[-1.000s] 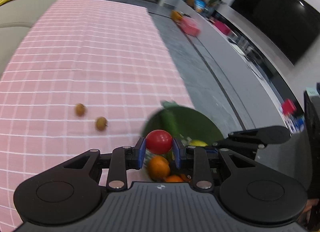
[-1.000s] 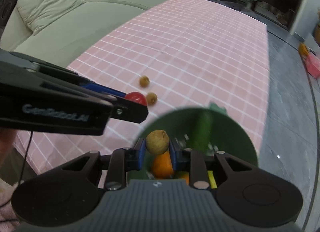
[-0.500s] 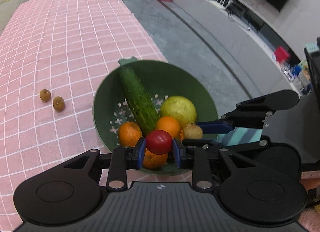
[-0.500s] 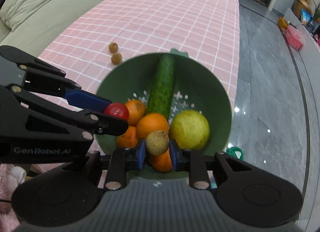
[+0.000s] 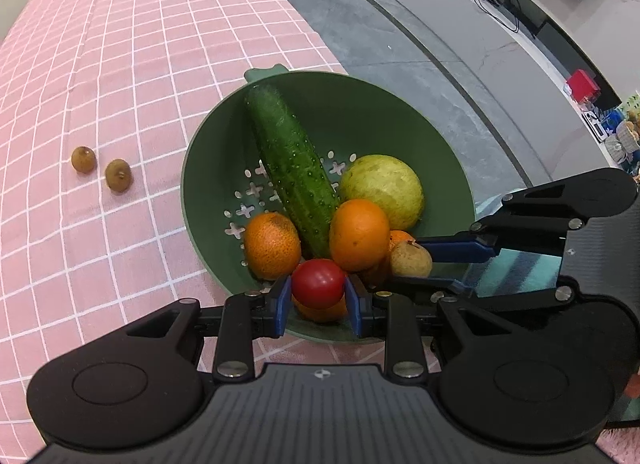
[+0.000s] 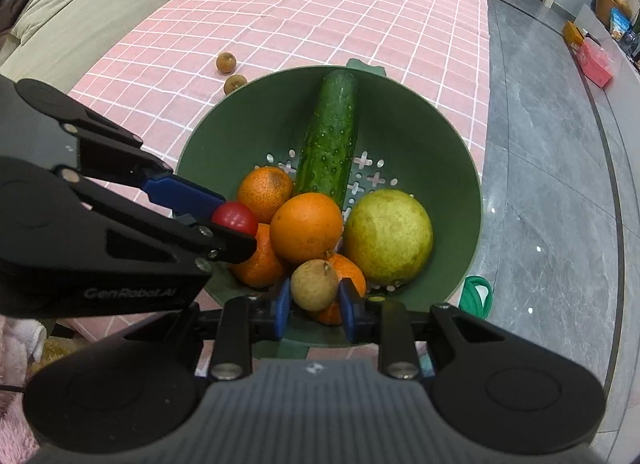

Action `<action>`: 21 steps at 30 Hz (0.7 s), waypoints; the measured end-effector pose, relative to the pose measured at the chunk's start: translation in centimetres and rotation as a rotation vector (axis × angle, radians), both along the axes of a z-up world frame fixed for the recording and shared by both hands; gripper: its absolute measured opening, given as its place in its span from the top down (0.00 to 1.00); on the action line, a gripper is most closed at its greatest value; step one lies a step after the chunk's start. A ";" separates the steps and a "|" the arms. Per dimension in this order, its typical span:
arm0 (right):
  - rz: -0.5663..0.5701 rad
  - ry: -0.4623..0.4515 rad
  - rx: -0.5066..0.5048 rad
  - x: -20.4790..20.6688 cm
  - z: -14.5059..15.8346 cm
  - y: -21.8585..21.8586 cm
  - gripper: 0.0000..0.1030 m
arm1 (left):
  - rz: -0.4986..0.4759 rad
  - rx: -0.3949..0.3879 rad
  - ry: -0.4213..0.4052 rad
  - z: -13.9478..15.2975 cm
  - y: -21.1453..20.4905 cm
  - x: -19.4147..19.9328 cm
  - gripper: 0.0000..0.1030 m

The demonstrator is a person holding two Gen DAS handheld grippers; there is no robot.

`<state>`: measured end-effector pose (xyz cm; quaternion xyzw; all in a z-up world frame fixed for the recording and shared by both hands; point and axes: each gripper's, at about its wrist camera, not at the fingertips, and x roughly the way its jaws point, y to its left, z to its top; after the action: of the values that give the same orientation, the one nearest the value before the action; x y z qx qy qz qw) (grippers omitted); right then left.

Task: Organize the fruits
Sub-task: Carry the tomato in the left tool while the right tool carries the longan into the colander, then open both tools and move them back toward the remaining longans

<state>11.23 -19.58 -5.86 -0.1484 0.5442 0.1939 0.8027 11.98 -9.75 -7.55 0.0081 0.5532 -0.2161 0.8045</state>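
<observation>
A green colander bowl point(image 5: 448, 152) point(image 6: 460, 152) sits at the edge of the pink checked tablecloth point(image 5: 120, 64). It holds a cucumber point(image 5: 292, 168), a pale green guava point(image 5: 384, 188) and several oranges point(image 5: 358, 234). My left gripper point(image 5: 318, 298) is shut on a red tomato point(image 5: 319, 283) point(image 6: 235, 216) just above the bowl's near rim. My right gripper point(image 6: 314, 300) is shut on a brown longan point(image 6: 314, 284) point(image 5: 410, 260), also over the bowl's near side, beside the left one. Two more longans point(image 5: 102, 168) point(image 6: 230, 72) lie on the cloth left of the bowl.
The table edge runs just right of the bowl, with grey tiled floor point(image 6: 560, 184) beyond. A beige sofa point(image 6: 80, 4) stands left of the table. A TV bench point(image 5: 500, 4) with small items lines the far wall.
Both grippers have come down over the bowl, each still holding its fruit. The view has tilted from the far table down onto the fruit.
</observation>
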 end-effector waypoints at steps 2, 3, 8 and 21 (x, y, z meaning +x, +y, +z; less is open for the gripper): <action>0.002 0.000 -0.002 0.1 0.0 0.1 0.78 | -0.002 0.004 -0.001 0.0 -0.1 0.0 0.69; 0.003 0.000 -0.003 0.1 0.0 0.1 0.78 | -0.003 0.007 -0.003 0.0 -0.2 0.0 0.69; 0.014 -0.003 -0.014 0.0 0.1 0.3 0.77 | -0.005 0.015 -0.009 0.1 -0.2 0.0 0.63; 0.009 -0.089 -0.041 -0.4 2.4 0.7 0.51 | 0.047 -0.042 -0.147 3.5 1.4 -0.6 0.50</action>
<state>10.85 -18.85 -3.49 -0.1758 0.5110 0.1792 0.8221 11.34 -8.35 -4.04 -0.0058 0.4881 -0.2073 0.8478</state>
